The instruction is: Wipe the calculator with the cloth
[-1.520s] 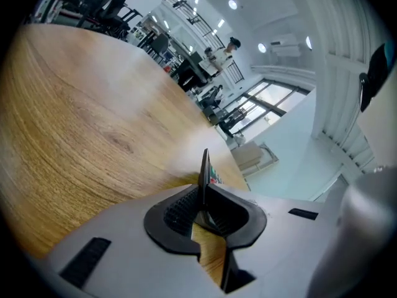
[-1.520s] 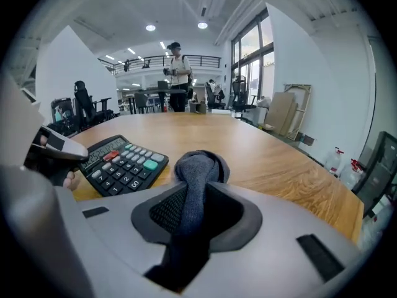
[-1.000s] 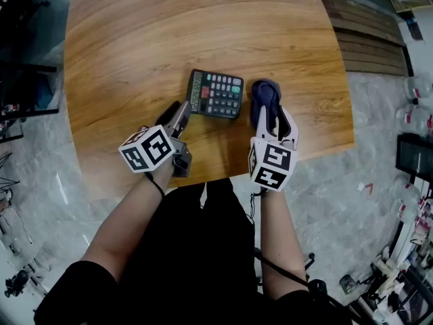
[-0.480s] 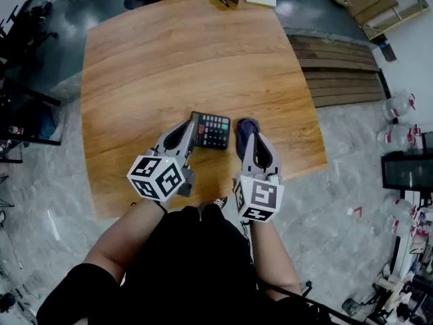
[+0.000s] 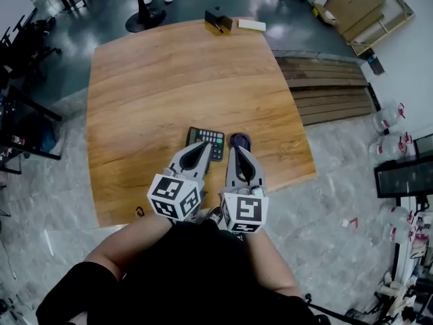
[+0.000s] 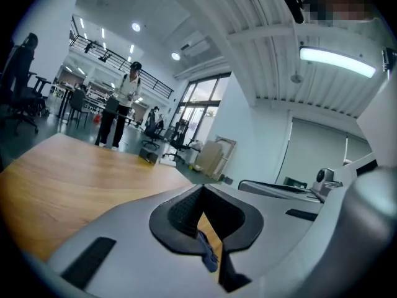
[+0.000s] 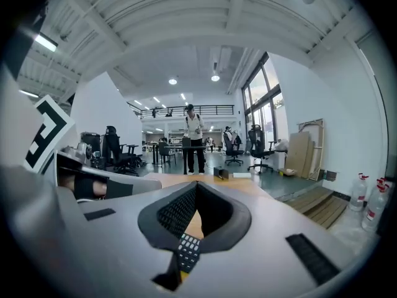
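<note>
Lying crosswise, display end left, the calculator (image 5: 214, 139) sits near left gripper (image 5: 204, 145) and right gripper (image 5: 238, 149), fingers (image 6: 180, 213) closed empty.

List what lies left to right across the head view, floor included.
Black metal furniture frame → calculator → dark blue cloth → slatted wooden boards → plastic jugs.

Wooden table (image 5: 169, 80); black box (image 5: 218, 19), flat white box (image 5: 252, 25) side by side at far edge. Slatted pallet (image 5: 331, 90) beside table. Clear jugs (image 5: 389, 117) by wall. Person (image 7: 194, 138) standing beyond table.
</note>
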Available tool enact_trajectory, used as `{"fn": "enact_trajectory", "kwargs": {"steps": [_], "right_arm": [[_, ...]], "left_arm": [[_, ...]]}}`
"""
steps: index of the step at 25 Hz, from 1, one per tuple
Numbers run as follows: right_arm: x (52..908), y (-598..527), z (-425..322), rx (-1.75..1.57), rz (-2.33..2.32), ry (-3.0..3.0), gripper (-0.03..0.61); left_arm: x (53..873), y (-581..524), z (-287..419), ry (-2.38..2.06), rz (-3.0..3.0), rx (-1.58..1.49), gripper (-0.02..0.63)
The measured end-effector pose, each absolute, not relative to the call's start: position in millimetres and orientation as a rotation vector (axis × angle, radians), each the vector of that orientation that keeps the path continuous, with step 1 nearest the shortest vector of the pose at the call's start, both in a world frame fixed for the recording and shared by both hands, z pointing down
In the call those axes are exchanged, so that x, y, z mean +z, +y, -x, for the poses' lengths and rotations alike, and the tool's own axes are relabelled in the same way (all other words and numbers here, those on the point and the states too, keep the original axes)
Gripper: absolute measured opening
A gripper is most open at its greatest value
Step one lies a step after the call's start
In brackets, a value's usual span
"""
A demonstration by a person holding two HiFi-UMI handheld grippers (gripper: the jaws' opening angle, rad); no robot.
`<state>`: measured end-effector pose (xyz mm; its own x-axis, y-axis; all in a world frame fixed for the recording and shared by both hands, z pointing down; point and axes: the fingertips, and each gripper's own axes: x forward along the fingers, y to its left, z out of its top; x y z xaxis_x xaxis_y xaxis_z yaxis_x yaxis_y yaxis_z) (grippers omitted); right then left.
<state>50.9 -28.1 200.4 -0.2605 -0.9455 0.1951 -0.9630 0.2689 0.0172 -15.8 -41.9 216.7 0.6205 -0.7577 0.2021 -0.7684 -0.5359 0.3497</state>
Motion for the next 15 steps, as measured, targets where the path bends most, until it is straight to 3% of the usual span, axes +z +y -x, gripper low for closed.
{"fn": "enact_trajectory", "kwargs": {"steps": [15], "right_arm": [[176, -25, -55, 0.125, -1.801, -2.384, 0.015]], "left_arm": [[195, -41, 14, -1.283, -2.501, 0.044, 0.008]]}}
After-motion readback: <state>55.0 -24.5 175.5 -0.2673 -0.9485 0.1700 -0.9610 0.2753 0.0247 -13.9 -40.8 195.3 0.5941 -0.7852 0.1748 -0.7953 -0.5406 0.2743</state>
